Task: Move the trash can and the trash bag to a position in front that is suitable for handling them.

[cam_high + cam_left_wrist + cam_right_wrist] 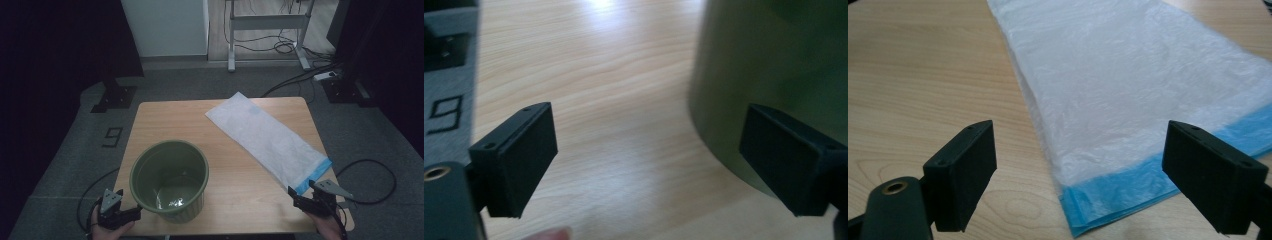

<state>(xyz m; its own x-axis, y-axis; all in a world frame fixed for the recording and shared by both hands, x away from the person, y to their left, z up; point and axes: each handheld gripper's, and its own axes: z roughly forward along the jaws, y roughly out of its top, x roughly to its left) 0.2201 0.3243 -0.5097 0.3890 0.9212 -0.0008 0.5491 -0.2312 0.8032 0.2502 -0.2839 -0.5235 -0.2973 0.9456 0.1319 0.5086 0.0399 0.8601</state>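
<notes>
Wooden table (165,117) seen from the high view, square top, grey carpet around it. Green bucket (170,180) stands upright at the near left part of the table, mouth up, inside bare and shiny. White plastic bag (265,137) lies flat on the right half, running diagonally from the far middle toward the near right corner; its blue-banded end (315,176) points to the near edge.

Left gripper (120,207) sits at the near left edge of the table, just beside the bucket's lower wall, held in a hand (107,230). Left gripper view: jaws spread wide, nothing between them but tabletop; bucket wall (769,75) rises close by the right jaw, contact not clear.

Right gripper (310,197) is at the near right corner, just short of the bag's blue end. Right gripper view: jaws spread wide, empty, with the bag (1128,85) and its blue band (1128,192) lying on the table ahead between them, not touched.
</notes>
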